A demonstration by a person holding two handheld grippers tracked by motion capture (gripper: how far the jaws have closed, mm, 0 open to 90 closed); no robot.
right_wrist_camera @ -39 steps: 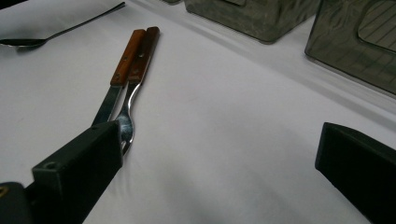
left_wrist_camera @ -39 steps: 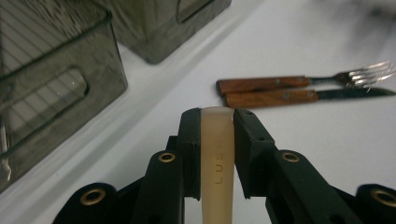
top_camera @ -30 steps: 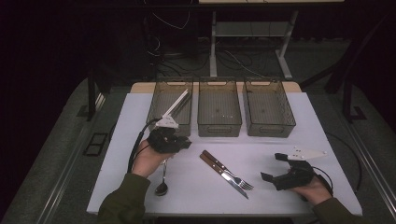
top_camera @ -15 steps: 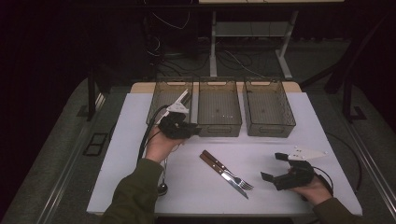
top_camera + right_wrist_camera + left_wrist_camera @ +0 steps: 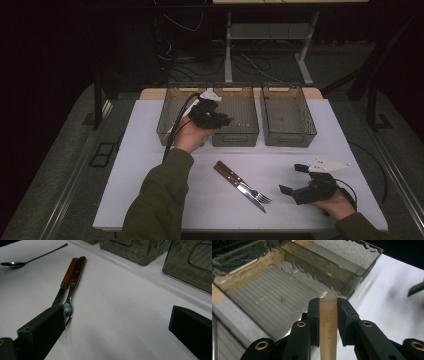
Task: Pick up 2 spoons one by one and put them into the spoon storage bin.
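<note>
A: How much is done?

B: Not much, I think. The left gripper [image 5: 216,119] is clamped on a pale handle [image 5: 328,322]. It hangs over the bins by the table's [image 5: 150,150] far edge, where the left bin [image 5: 169,125] meets the mid bin [image 5: 235,136]. I can't tell which one it is for.

A: Anything in the bins?

B: They look bare, the right bin [image 5: 290,135] too.

A: What's left?

B: A knife [image 5: 67,272] and fork [image 5: 77,270] lie side by side near the front edge. A spoon [image 5: 15,264] lies past them. The right gripper [image 5: 291,179] rests by the front right corner, jaws wide apart, holding nothing.

A: What are they like?

B: The handle is smooth, flat and milky, with small letters pressed in. The knife and fork have brown wood grips with metal pins. The spoon is thin and shiny. The bins are see-through smoky plastic with ribbed floors
</note>
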